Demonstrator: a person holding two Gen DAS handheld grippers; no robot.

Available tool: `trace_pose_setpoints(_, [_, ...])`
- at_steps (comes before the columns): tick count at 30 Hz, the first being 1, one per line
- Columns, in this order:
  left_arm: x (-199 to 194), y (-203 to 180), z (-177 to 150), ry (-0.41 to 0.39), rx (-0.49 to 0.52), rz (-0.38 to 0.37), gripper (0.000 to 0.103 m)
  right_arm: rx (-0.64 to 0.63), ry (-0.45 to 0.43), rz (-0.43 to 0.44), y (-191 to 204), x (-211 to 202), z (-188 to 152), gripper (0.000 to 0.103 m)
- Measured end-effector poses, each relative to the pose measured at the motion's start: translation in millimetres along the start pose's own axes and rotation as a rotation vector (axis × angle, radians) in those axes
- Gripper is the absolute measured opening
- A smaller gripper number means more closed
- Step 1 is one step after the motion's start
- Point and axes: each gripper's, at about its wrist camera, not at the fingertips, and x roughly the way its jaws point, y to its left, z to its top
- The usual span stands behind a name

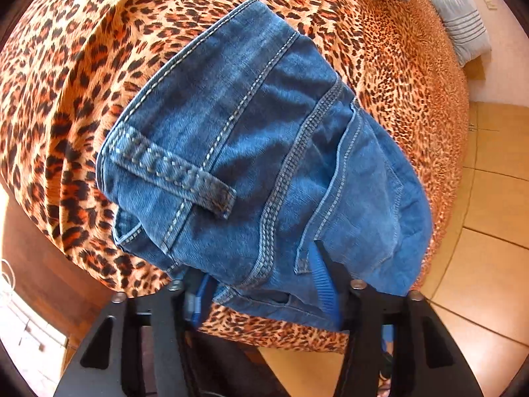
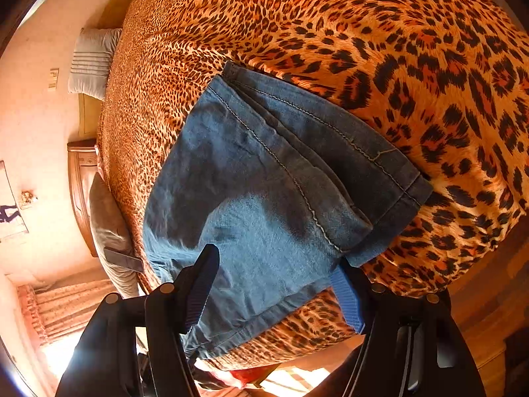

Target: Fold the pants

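two grippers over folded jeans [image 1: 251, 152] on leopard bedspread [image 1: 66, 66], fingers spread, denim edge between each pair

The pants [image 1: 264, 152] are blue denim with pale stitching, darker blue at the hems. The bedspread [image 2: 363, 33] has an orange leopard print with black spots. The pillow [image 1: 463, 23] is grey.

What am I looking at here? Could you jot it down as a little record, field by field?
Setting: bed with a leopard-print bedspread
Garment: blue jeans, folded into a compact bundle on the bedspread
Seen by left camera: waistband end with a belt loop
Seen by right camera: leg hems
Left gripper: jaws straddle the near edge of the denim
Right gripper: jaws apart astride the near edge
Background: grey pillows, tiled floor
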Motion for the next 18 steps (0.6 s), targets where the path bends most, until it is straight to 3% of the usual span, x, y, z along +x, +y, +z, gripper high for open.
trace_pose_setpoints(1, [2.8,-4.5,3.3,0.001,0.022,0.024,0.024,0.000,-0.002,0.021,-1.1,5.2,0.4,0.042])
trace_pose_setpoints(2, [4.1,-8.8,6.2,-0.007,0.037,0.043,0.016,0.000,0.009,0.036,-1.7,10.9,1.5,0.015])
trace_pose_setpoints(3, [2.9,-12.5,8.8,-0.017,0.035,0.057,0.014,0.004,0.021,0.056,-0.9,15.5,3.7,0.003])
trace_pose_setpoints(5, [-8.6,-22.7,12.4,-0.029,0.019,0.023,0.012,-0.015,-0.001,0.111,14.1,10.8,9.3,0.003])
trace_pose_setpoints(6, [-21.1,-30.5,12.3,-0.046,0.021,-0.031,0.012,-0.046,-0.018,0.158,29.1,2.4,13.1,0.003])
trace_pose_setpoints(9, [-79.5,-64.5,10.1,-0.142,0.087,-0.179,0.011,-0.159,-0.109,0.324,87.2,-47.0,23.0,0.003])
trace_pose_setpoints(12, [-134.4,-93.1,-1.0,-0.261,0.180,-0.247,0.011,-0.282,-0.202,0.440,135.9,-102.0,24.0,0.002])
trace_pose_setpoints(15, [-152.4,-83.9,-18.1,-0.290,0.220,-0.280,0.011,-0.336,-0.231,0.462,145.8,-126.1,16.3,0.002])
trace_pose_setpoints(18, [-126.1,-48.9,-27.2,-0.246,0.217,-0.221,0.012,-0.310,-0.180,0.375,111.5,-104.3,6.6,0.003])
